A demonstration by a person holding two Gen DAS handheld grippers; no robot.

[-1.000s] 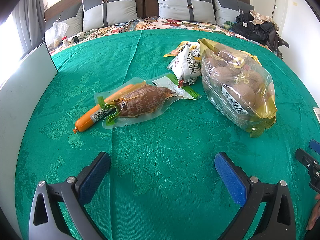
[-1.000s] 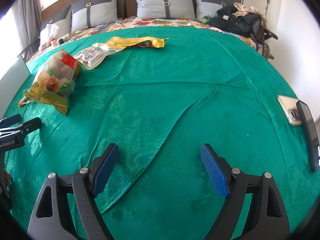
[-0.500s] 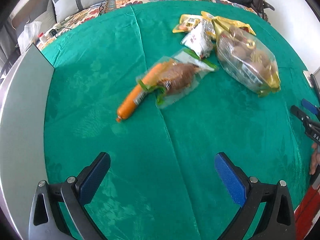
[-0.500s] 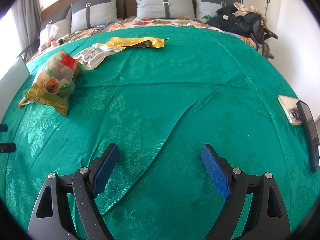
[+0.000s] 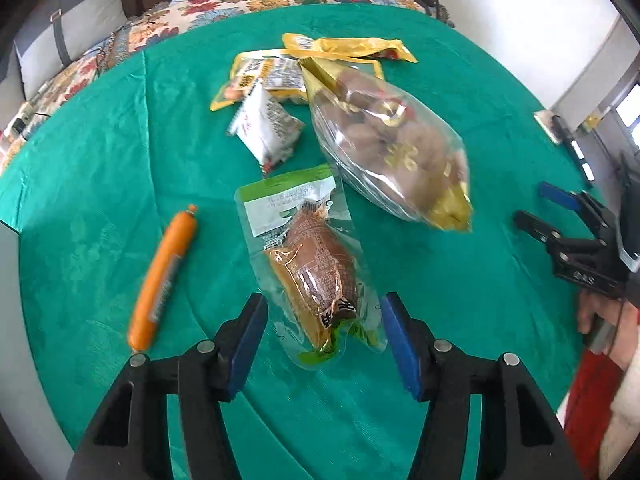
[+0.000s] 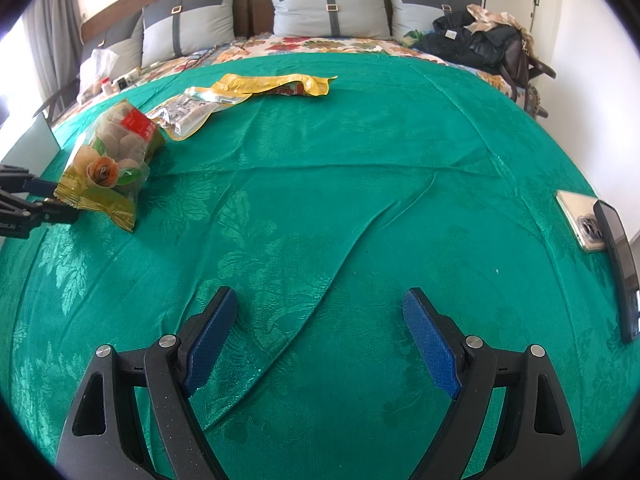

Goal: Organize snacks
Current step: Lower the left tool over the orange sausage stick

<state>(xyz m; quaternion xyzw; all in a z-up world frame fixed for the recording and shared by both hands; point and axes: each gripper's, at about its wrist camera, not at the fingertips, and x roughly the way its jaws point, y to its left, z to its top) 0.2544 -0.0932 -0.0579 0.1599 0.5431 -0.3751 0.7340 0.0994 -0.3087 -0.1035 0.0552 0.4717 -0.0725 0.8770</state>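
While our left gripper point(image 5: 322, 344) closes, we see the orange sausage point(image 5: 164, 276) left of it. The vacuum-packed pouch point(image 5: 316, 276) lies between the pads, untouched, long axis running straight ahead. Our right gripper point(image 6: 316, 340) hangs wide, empty, well apart.

A bed covered by a green patterned cloth point(image 6: 360, 184) carries everything. In the left wrist view, an orange sausage point(image 5: 164, 276) lies at left centre, a clear pouch with a brown snack point(image 5: 316, 272) at centre, a white packet point(image 5: 266, 126) above it, a large clear bag point(image 5: 392, 152) to the right, and yellow wrappers point(image 5: 348, 46) at the top. Two phones point(image 6: 600, 236) lie at the right edge of the right wrist view.
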